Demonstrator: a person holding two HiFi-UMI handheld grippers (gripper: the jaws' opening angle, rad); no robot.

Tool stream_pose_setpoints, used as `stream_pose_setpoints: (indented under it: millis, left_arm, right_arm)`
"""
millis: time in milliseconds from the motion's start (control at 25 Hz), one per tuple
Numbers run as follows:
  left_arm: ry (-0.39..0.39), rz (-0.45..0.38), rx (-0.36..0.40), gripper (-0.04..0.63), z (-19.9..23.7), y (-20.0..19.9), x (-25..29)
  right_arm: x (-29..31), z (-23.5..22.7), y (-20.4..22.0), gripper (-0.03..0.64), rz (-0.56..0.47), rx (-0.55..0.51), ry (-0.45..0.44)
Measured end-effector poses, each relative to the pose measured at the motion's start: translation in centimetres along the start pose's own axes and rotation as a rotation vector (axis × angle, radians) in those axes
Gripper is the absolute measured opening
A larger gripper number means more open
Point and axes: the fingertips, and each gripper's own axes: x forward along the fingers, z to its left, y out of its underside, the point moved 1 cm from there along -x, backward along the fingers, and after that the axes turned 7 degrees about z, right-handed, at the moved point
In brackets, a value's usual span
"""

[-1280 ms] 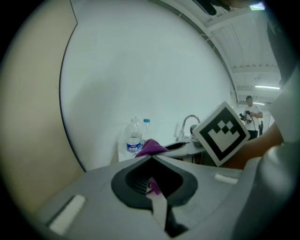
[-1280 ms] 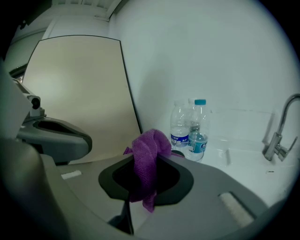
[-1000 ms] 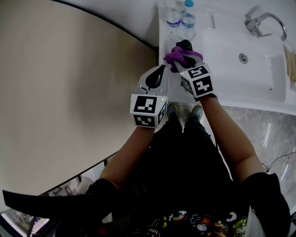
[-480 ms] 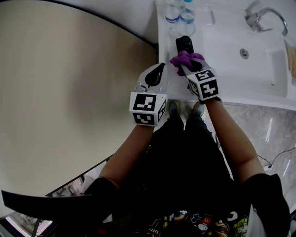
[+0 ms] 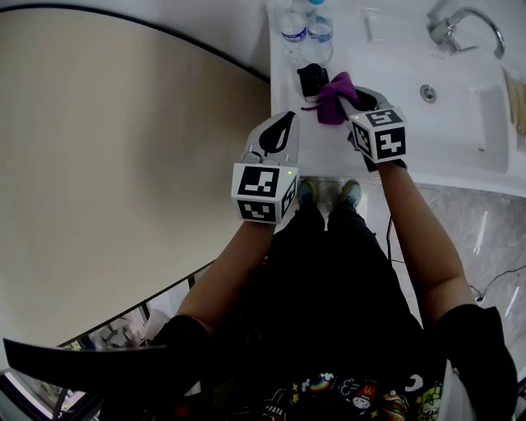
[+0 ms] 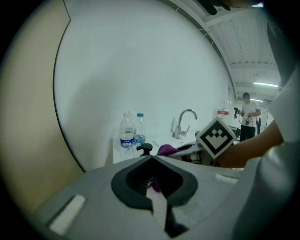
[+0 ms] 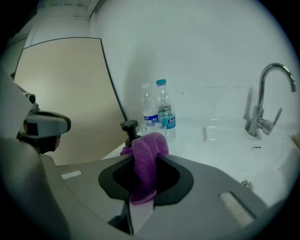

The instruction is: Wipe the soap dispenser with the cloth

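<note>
The black soap dispenser (image 5: 311, 80) stands on the white counter near its left end; its pump head (image 7: 129, 127) rises just behind the cloth in the right gripper view. My right gripper (image 5: 345, 93) is shut on the purple cloth (image 5: 334, 99), which hangs bunched just right of the dispenser; I cannot tell if they touch. From the right gripper view the cloth (image 7: 146, 161) fills the jaws. My left gripper (image 5: 282, 127) hovers shut and empty by the counter's front edge, left of the dispenser (image 6: 144, 149).
Two water bottles (image 5: 306, 29) stand behind the dispenser against the wall. The sink basin (image 5: 448, 90) with a chrome faucet (image 5: 454, 23) lies to the right. A beige wall panel (image 5: 123, 164) fills the left. A person (image 6: 247, 115) stands far off.
My right gripper has drawn the cloth off the dispenser's top, toward me and then round to its right side. The left gripper has stayed where it was.
</note>
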Motion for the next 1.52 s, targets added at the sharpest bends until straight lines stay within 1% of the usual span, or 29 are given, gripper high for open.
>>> stream_pose_setpoints:
  millis: [240,360,480,680,960,1160,1320,1520]
  left_arm:
    - [-0.059,0.016,0.006,0.000,-1.4,-0.7,-0.2]
    - [-0.091,0.025,0.003,0.000,-1.7,-0.8,-0.2]
    - [-0.121,0.046,0.003,0.000,-2.1,-0.4,0.0]
    - [-0.152,0.077,-0.008,0.000,-2.5,0.5,0.0]
    - [-0.141,0.077,-0.016,0.000,-3.3,0.6,0.4]
    - [-0.125,0.062,-0.009,0.000,-3.3,0.8,0.2]
    - [-0.090,0.051,-0.010,0.000,-2.5,1.1,0.0]
    - [-0.063,0.041,-0.002,0.000,0.2,1.3,-1.2]
  right_arm:
    - [-0.2,-1.7,-4.4,0.092,-0.088,-0.018,-0.028]
    - [0.3,-2.4,-5.4,0.092,-0.104,-0.028,-0.046]
    - [1.3,-2.8,-4.5,0.092,-0.083,-0.046,-0.068]
    - [2.1,-2.2,-1.1,0.091,-0.026,-0.038,-0.109]
    - [1.8,-1.2,2.8,0.091,0.051,-0.050,-0.138]
    - [1.4,1.4,4.9,0.092,0.081,-0.086,-0.169]
    - [1.4,3.8,5.0,0.092,0.085,-0.101,-0.169]
    - [2.4,7.6,3.4,0.092,0.066,-0.099,-0.169]
